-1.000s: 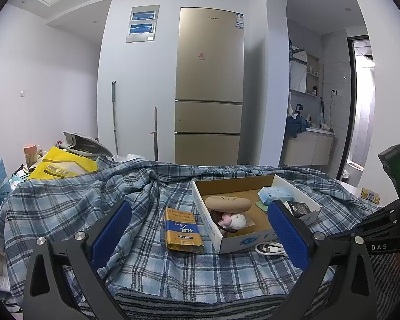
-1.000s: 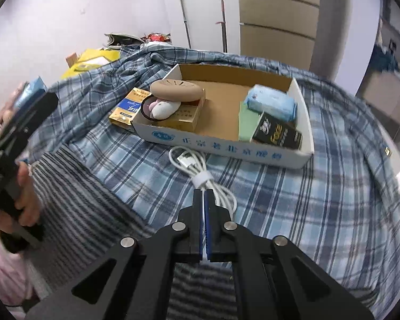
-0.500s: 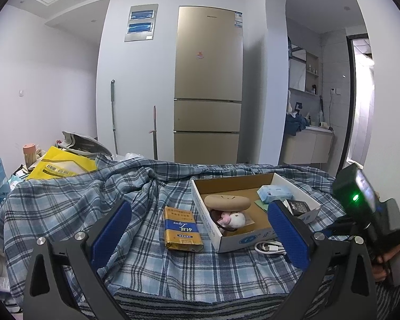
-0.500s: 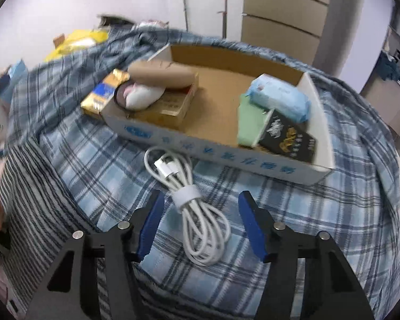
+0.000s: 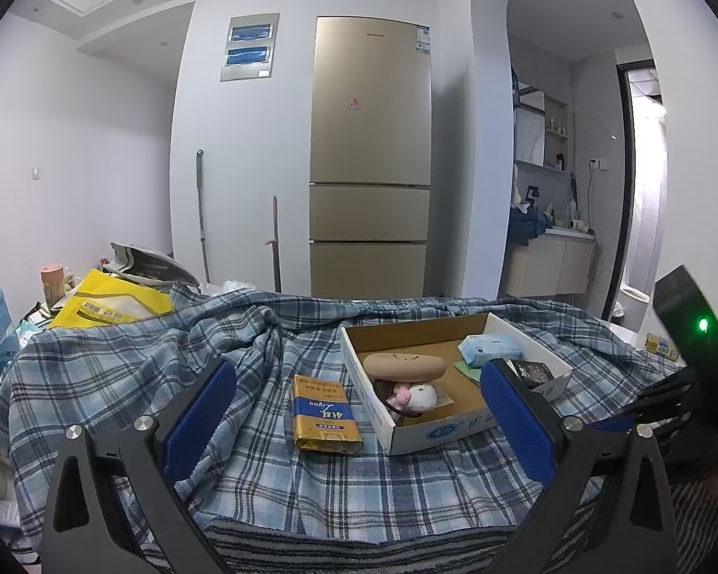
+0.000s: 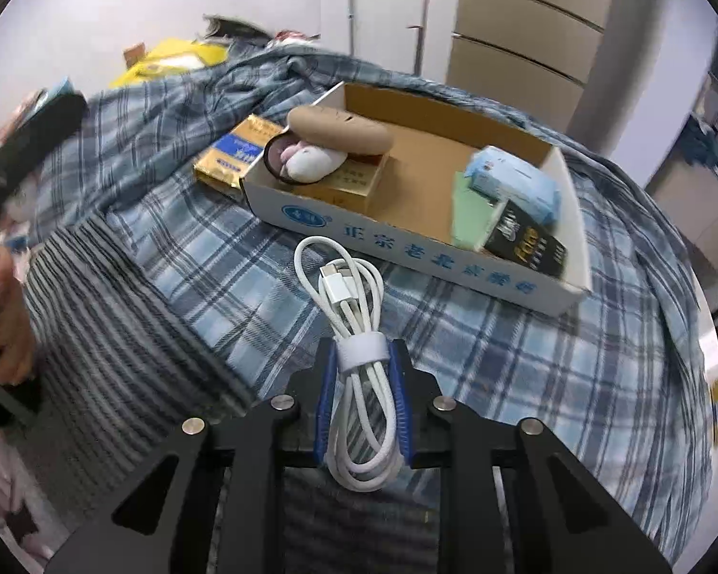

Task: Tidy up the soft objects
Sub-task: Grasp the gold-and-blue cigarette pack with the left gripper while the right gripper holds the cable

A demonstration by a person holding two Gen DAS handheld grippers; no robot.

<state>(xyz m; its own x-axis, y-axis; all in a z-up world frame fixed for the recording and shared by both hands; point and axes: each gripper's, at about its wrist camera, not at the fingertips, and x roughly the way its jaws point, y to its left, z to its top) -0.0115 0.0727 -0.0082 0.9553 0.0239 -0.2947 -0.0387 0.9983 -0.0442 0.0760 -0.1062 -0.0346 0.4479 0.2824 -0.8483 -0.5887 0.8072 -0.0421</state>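
A coiled white cable (image 6: pixel 344 287) with a strap lies on the plaid blanket in front of a cardboard box (image 6: pixel 407 244). My right gripper (image 6: pixel 364 358) points down at it. Its jaws are closing with the cable between them, and the blue pads lie against the strap. The box holds a brown plush (image 6: pixel 340 131), a white and pink plush (image 6: pixel 311 162), a blue tissue pack (image 6: pixel 512 182) and a black packet (image 6: pixel 526 244). My left gripper (image 5: pixel 359 406) hangs open over the blanket, well short of the box (image 5: pixel 435 430), with nothing between its fingers.
A yellow and blue packet (image 5: pixel 323 406) lies left of the box. A striped cloth (image 6: pixel 119 311) covers the near edge of the blanket. A yellow bag (image 5: pixel 105 306) and clutter sit at the far left. A fridge (image 5: pixel 371 167) stands behind. A person's hand (image 6: pixel 9 335) shows at the left.
My right gripper went from shut to wide open, moved forward over the white cable, and has now narrowed around its strap. The left gripper has stayed where it was.
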